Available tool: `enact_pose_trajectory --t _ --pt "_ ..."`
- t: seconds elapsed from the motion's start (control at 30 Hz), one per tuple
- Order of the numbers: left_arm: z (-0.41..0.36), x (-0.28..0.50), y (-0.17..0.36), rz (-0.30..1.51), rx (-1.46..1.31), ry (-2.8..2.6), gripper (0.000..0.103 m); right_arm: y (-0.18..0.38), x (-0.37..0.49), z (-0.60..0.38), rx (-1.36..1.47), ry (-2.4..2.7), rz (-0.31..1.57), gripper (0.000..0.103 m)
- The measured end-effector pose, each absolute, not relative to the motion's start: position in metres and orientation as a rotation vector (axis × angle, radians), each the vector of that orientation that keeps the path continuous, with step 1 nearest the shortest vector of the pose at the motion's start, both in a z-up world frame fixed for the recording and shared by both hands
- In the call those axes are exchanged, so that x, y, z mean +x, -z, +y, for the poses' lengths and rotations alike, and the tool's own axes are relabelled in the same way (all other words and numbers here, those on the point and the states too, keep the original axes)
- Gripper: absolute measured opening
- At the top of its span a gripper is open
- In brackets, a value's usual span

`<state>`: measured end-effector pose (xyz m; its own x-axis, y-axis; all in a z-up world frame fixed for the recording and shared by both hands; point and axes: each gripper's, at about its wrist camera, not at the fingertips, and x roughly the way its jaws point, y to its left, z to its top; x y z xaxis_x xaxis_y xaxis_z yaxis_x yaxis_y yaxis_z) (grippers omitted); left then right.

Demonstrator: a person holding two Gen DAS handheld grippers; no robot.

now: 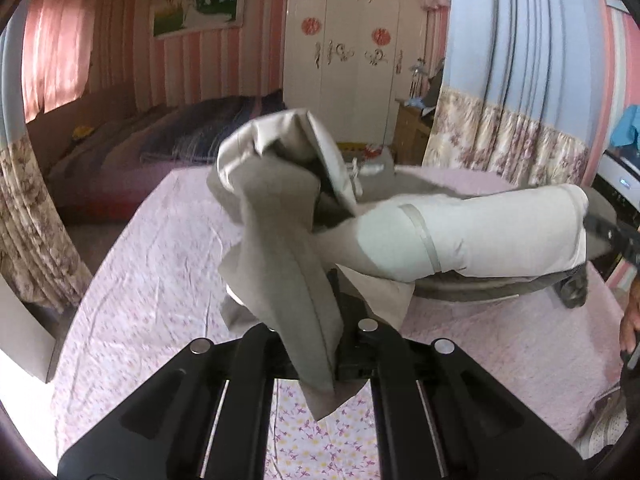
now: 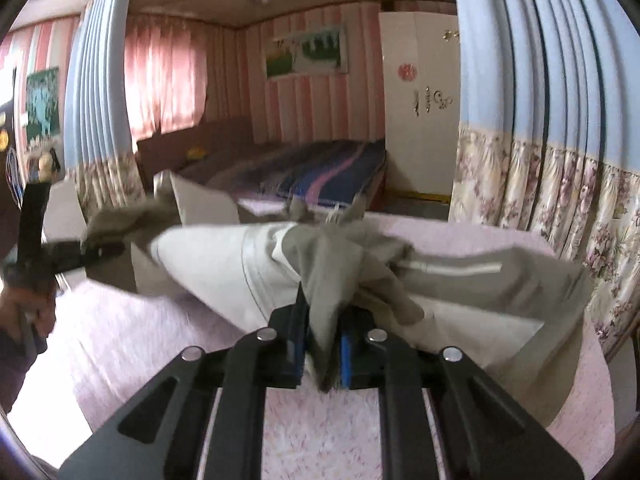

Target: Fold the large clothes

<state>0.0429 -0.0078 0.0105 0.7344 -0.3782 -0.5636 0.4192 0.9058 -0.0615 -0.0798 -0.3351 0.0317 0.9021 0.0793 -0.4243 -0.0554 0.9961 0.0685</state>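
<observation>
- The left gripper [image 1: 310, 344] is clamping a bunched grey edge of the garment [image 1: 480, 236], jaws closed on the cloth, so that end is hanging off the bed.
- The right gripper [image 2: 322, 354] is pinching another grey fold between its blue pads [image 2: 347, 364]; the jaws are closed on the fabric.
- The garment, grey outside with a pale lining, is stretching between the two grippers above the pink floral bedsheet [image 1: 152, 280], its far part still trailing on the sheet.
- Judging by the two grips, the person is lifting it to spread it for a fold.
- The sheet is offering open room in front; the flowered curtain [image 2: 540, 184] is hanging near the bed's right edge, and a hand [image 2: 30, 312] is showing at the left.
</observation>
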Motion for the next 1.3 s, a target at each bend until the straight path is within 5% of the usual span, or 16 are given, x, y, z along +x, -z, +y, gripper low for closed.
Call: enact_pose_trajectory --t 0.4,0.57,0.6,0.67,0.73,0.77,0.83,1.0,1.3 --pt "0.008 0.04 -0.07 0.54 0.037 0.544 0.004 -0.111 -0.05 -0.384 0.095 0.018 0.33 0.004" --pt "0.004 0.061 -0.035 0.608 0.121 0.444 0.019 -0.086 -0.033 -0.391 0.114 0.017 0.416 0.005" --pt "0.003 0.063 -0.029 0.616 0.132 0.421 0.024 -0.076 -0.032 -0.39 0.114 0.019 0.432 0.008" --pt "0.001 0.068 -0.004 0.642 0.154 0.364 0.059 -0.051 -0.028 -0.39 0.107 0.033 0.477 0.024" --pt "0.001 0.071 0.013 0.663 0.135 0.353 0.077 -0.029 -0.026 -0.393 0.113 0.053 0.505 0.043" --pt "0.002 0.072 0.025 0.678 0.117 0.363 0.081 -0.019 -0.024 -0.394 0.121 0.054 0.527 0.045" --pt "0.002 0.071 0.042 0.69 0.114 0.351 0.09 0.004 -0.021 -0.4 0.148 0.063 0.585 0.067" --pt "0.02 0.047 0.067 0.666 0.059 0.388 0.1 0.036 -0.042 -0.411 0.205 0.045 0.612 0.08" --pt "0.044 -0.029 0.088 0.633 0.081 0.419 0.1 0.065 -0.114 -0.426 0.252 0.041 0.619 0.08"
